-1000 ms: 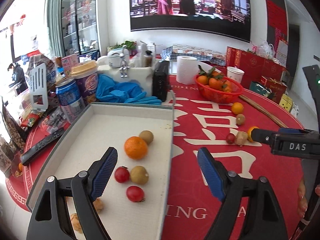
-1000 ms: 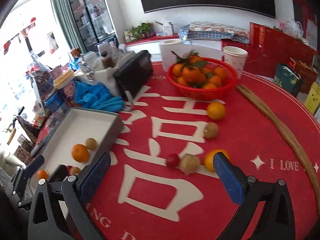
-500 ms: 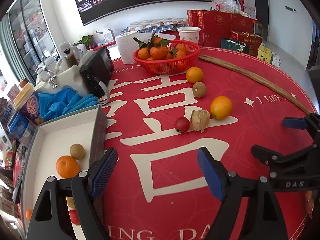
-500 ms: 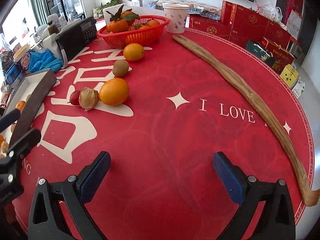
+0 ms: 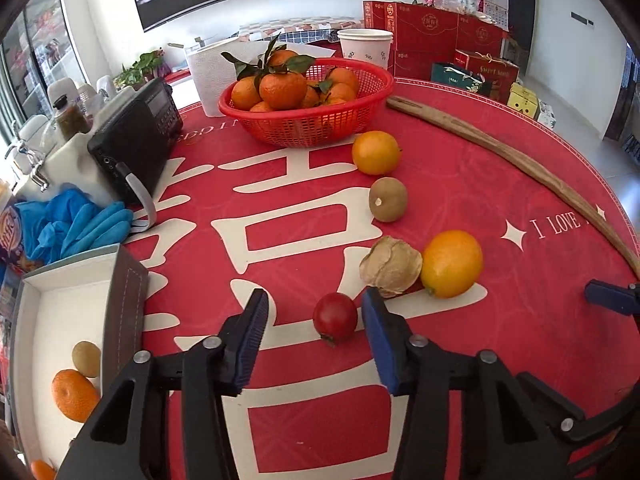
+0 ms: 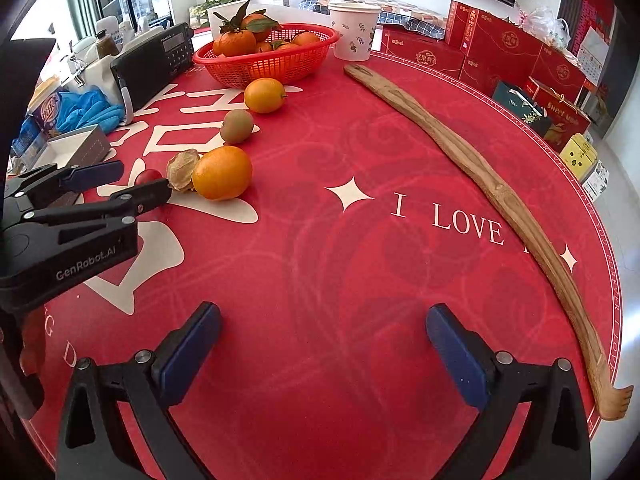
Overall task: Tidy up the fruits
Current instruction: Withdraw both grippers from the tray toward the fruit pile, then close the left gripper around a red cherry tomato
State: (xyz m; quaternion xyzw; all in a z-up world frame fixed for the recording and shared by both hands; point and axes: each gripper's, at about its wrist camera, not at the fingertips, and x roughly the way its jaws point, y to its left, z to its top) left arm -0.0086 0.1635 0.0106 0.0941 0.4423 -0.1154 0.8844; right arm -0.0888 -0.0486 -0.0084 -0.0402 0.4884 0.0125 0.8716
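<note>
A small red fruit (image 5: 335, 318) lies on the red tablecloth between the jaws of my left gripper (image 5: 315, 308), which are closing; the right pad is almost against it, the left pad still apart. Just beyond it sit a papery husked fruit (image 5: 391, 266), an orange (image 5: 452, 263), a kiwi (image 5: 388, 199) and another orange (image 5: 375, 152). The white tray (image 5: 60, 320) at the left holds an orange and a kiwi. My right gripper (image 6: 322, 320) hovers open over bare cloth with nothing between its fingers. From the right wrist, the left gripper (image 6: 140, 179) shows around the red fruit (image 6: 149, 176).
A red basket (image 5: 308, 120) of tangerines stands at the back, with a paper cup (image 5: 364, 46) behind it. A black radio (image 5: 136, 140) and blue gloves (image 5: 80, 224) sit left. A long wooden back scratcher (image 6: 480, 168) lies along the table's right edge.
My left gripper swung from above the tray to the right, came down over the small red fruit, and its jaws narrowed. The right gripper swung right and lower, then stayed still.
</note>
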